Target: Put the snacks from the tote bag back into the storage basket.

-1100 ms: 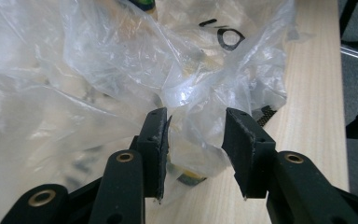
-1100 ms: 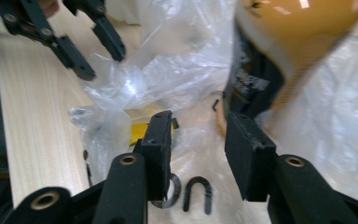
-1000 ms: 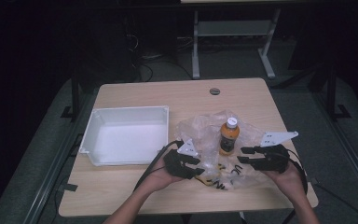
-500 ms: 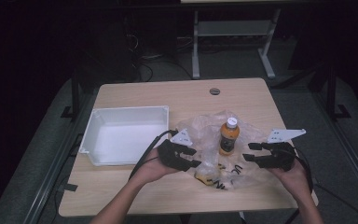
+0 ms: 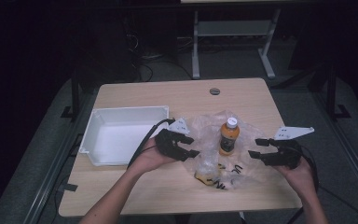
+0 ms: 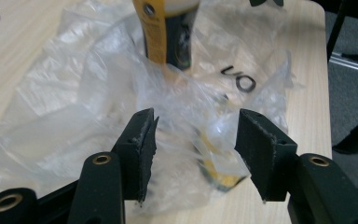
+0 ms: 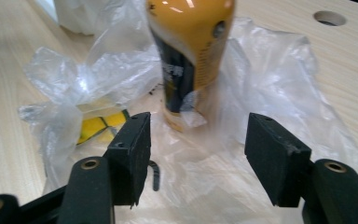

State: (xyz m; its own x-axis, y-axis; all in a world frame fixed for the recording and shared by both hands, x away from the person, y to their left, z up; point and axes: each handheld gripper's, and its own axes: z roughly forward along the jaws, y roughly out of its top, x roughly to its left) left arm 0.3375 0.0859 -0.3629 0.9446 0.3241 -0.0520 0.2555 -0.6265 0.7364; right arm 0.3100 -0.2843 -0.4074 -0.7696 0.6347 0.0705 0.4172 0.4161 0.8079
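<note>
An orange bottle [image 5: 228, 137] with a white cap stands upright on a crumpled clear plastic bag [image 5: 251, 135] at the middle right of the table. A yellow packet [image 5: 205, 177] lies inside the bag near the front. My left gripper [image 5: 191, 146] hovers at the bag's left edge, and its jaws have just been opening. In the left gripper view the film [image 6: 186, 107] lies beyond the pads [image 6: 142, 140], untouched. My right gripper [image 5: 254, 148] is open at the bag's right side and has also just been opening. It faces the bottle [image 7: 191, 51], with nothing pinched.
A white empty tray [image 5: 93, 135] sits on the table's left half, close behind my left hand. A round cable hole [image 5: 214, 91] is near the far edge. Bare wood table [image 5: 144, 191] runs along the front; dark floor and a metal stand lie beyond.
Both grippers have drawn apart from the middle of the bag, the left one rising and shifting left, the right one sliding right. Both pairs of jaws stand wider. The bottle stays upright.
</note>
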